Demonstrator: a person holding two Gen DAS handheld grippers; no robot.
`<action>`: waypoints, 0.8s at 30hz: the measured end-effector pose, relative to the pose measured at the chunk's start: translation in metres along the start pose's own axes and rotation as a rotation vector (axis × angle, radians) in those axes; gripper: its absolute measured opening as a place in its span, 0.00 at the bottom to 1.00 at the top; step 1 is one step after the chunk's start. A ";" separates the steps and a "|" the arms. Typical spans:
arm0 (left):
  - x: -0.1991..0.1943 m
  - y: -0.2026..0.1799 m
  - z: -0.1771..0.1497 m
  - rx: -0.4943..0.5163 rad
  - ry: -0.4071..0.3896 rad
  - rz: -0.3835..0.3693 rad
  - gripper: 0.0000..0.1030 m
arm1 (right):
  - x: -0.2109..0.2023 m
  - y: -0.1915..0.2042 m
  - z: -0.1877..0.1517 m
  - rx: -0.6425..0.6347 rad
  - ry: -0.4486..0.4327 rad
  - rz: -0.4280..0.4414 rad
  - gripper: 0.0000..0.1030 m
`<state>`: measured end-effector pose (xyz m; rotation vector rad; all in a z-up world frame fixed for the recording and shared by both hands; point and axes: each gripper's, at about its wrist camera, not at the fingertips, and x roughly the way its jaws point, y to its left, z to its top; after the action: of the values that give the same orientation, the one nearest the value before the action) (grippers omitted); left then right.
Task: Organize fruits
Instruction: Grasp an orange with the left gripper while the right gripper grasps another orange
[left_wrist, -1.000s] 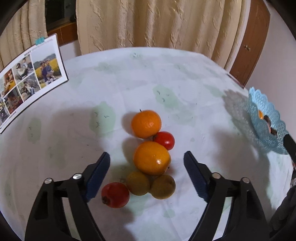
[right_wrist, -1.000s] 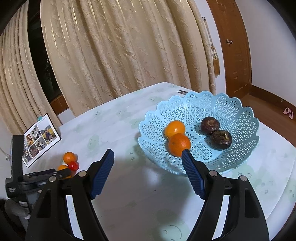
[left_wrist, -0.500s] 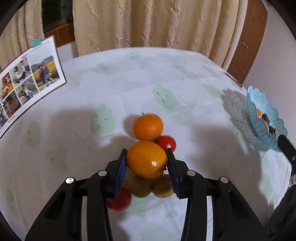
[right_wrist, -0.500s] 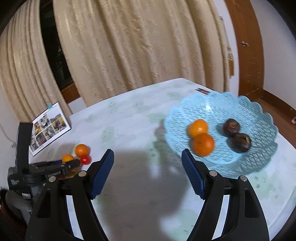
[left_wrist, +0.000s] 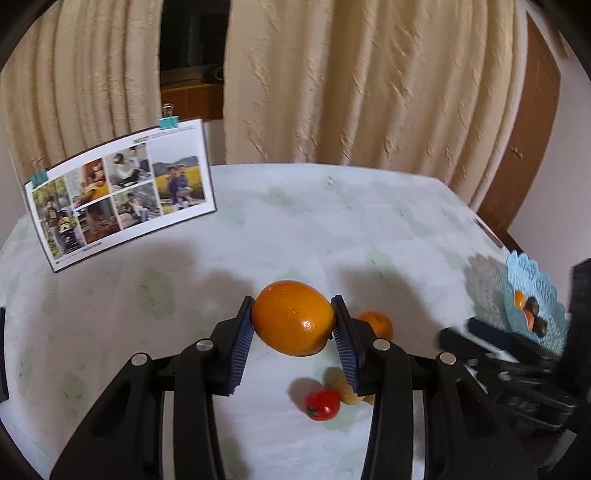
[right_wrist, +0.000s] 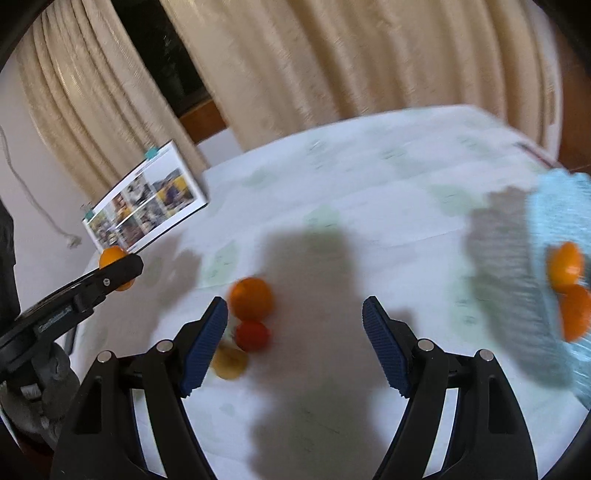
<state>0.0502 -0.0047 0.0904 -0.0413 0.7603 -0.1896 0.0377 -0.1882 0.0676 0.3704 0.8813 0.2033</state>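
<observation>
— So, what is the left tool (left_wrist: 294, 332) doing?

— Its two blue pads are pressed against the sides of a large orange (left_wrist: 293, 317), pinching it. The orange hangs clear of the table (left_wrist: 258, 229), with its shadow on the cloth behind it.

— And the rest of the fruit?

— On the table below and to the right of the held orange: a smaller orange (left_wrist: 376, 325) partly hidden behind the right finger, a red tomato (left_wrist: 322, 404), and just beside the tomato a yellowish fruit (left_wrist: 345, 387) that the finger partly covers. I cannot tell whether one or two yellowish pieces lie there.

— Where is the basket?

— The light blue lattice basket (left_wrist: 537, 299) stands near the table's right edge, well apart from the loose fruit. Oranges and dark fruit show inside it.

— What about the right tool (right_wrist: 295, 345)?

— Its jaws are spread wide with nothing between the pads. It hovers over the table, pointing down toward the loose fruit; in its blurred view the smaller orange, the tomato and a yellowish fruit sit near its left finger.

— Anything else on the table?

— A photo calendar (left_wrist: 118, 195) stands tilted near the far left edge, with clips on its top edge. Cream curtains (left_wrist: 351, 81) hang behind the table.
</observation>
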 end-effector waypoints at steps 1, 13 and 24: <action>-0.002 0.003 0.001 -0.010 -0.004 0.001 0.41 | 0.007 0.003 0.002 0.001 0.015 0.010 0.75; -0.006 0.013 0.003 -0.056 -0.004 0.003 0.41 | 0.072 0.037 0.005 -0.109 0.131 -0.012 0.45; -0.002 0.007 0.001 -0.041 0.005 -0.007 0.41 | 0.042 0.019 0.006 -0.065 0.069 -0.040 0.39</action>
<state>0.0502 0.0030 0.0918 -0.0827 0.7686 -0.1811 0.0684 -0.1584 0.0483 0.2861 0.9472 0.2083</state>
